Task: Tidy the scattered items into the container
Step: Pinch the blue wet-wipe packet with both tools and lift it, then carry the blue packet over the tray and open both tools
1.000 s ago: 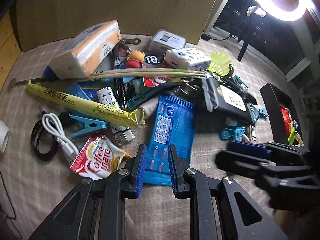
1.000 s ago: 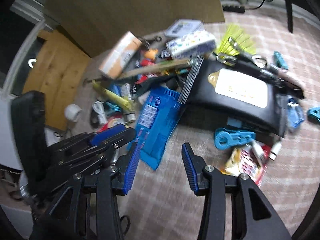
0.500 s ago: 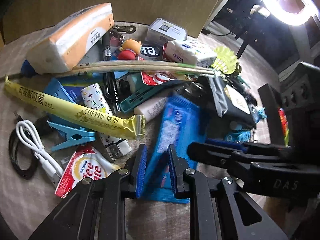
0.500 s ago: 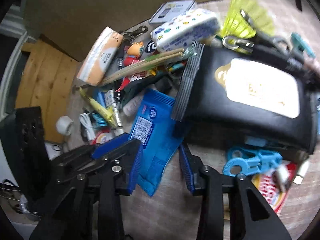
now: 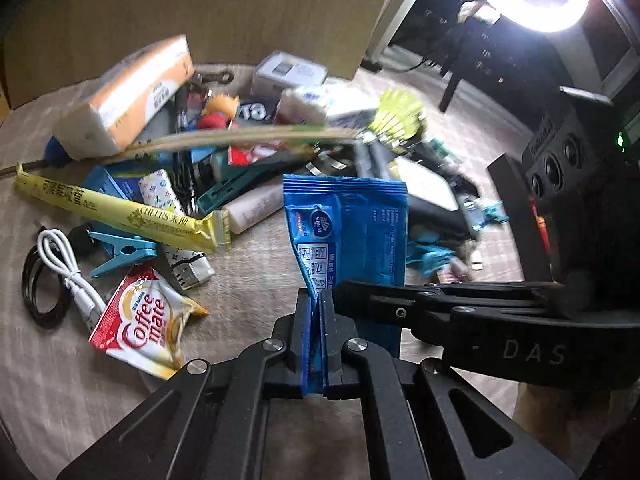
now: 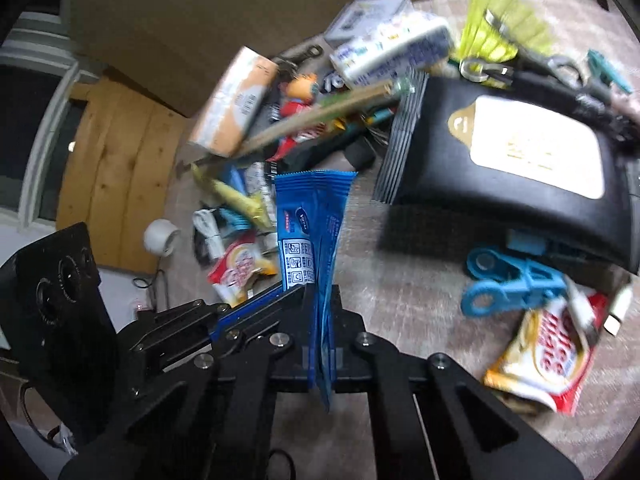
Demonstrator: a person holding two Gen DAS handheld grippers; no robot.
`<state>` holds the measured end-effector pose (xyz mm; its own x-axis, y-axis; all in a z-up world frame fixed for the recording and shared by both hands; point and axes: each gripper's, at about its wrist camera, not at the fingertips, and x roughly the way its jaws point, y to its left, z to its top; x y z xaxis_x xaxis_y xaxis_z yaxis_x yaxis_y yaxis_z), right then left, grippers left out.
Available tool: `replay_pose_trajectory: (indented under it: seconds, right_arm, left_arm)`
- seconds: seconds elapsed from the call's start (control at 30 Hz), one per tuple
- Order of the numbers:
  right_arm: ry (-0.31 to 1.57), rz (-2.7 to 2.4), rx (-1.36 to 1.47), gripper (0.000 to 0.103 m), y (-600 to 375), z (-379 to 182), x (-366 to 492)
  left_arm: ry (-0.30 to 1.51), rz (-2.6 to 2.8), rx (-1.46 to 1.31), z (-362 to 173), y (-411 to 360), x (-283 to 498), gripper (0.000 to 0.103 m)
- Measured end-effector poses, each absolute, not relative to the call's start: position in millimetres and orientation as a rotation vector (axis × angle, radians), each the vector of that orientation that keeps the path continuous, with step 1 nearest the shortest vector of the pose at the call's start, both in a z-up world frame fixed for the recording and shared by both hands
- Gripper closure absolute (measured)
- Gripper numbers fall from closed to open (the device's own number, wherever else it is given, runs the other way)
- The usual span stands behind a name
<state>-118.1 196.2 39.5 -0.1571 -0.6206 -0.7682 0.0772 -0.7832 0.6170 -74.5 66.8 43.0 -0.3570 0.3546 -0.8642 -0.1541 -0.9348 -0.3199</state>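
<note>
A blue wet-wipe packet stands lifted off the cloth, clamped at its near edge by both grippers. My left gripper is shut on its near left corner. My right gripper is shut on the same packet, and its black body crosses the right of the left wrist view. A dark container stands at the right edge of the left wrist view, partly hidden by the right gripper.
A heap of items lies beyond: a tissue pack, a yellow sachet stick, a Coffee mate sachet, a white cable, a black wipes pack, a blue clip. A cardboard wall stands behind.
Both grippers have closed on the blue packet and raised it from lying flat to standing upright. The right gripper moved in beside the left.
</note>
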Motion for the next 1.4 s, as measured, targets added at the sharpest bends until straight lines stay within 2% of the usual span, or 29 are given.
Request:
replay_pose_trajectory:
  seconds: [0.33, 0.9, 0.97, 1.03, 1.07, 1.1, 1.13, 1.4]
  right_arm:
    - [-0.67, -2.134, 1.484, 0.098, 279, 105, -91]
    - [-0.996, -2.587, 1.326, 0.098, 546, 152, -3]
    - [-1.024, -2.642, 1.312, 0.096, 569, 155, 3]
    - [-1.021, -2.742, 1.311, 0.083, 590, 159, 10]
    - [-1.005, -2.802, 1.319, 0.062, 600, 162, 13]
    - [-0.995, -2.842, 1.313, 0.045, 607, 165, 16]
    - [-0.988, -2.889, 1.288, 0.043, 616, 169, 21]
    - [-0.921, -2.923, 1.284, 0.042, 619, 168, 25]
  left_arm:
    - [-0.16, 2.308, -1.402, 104, 144, -67, 0.1]
    - [0.108, 1.98, -1.195, 153, 429, -59, 0.1]
    - [0.095, 1.975, -1.211, 154, 456, -62, 0.094]
    - [0.083, 1.953, -1.261, 150, 474, -67, 0.086]
    - [0.08, 1.946, -1.277, 149, 479, -68, 0.084]
    - [0.081, 1.953, -1.28, 149, 482, -68, 0.084]
    - [0.086, 1.963, -1.275, 150, 483, -67, 0.083]
    - [0.039, 1.992, -1.312, 146, 445, -66, 0.082]
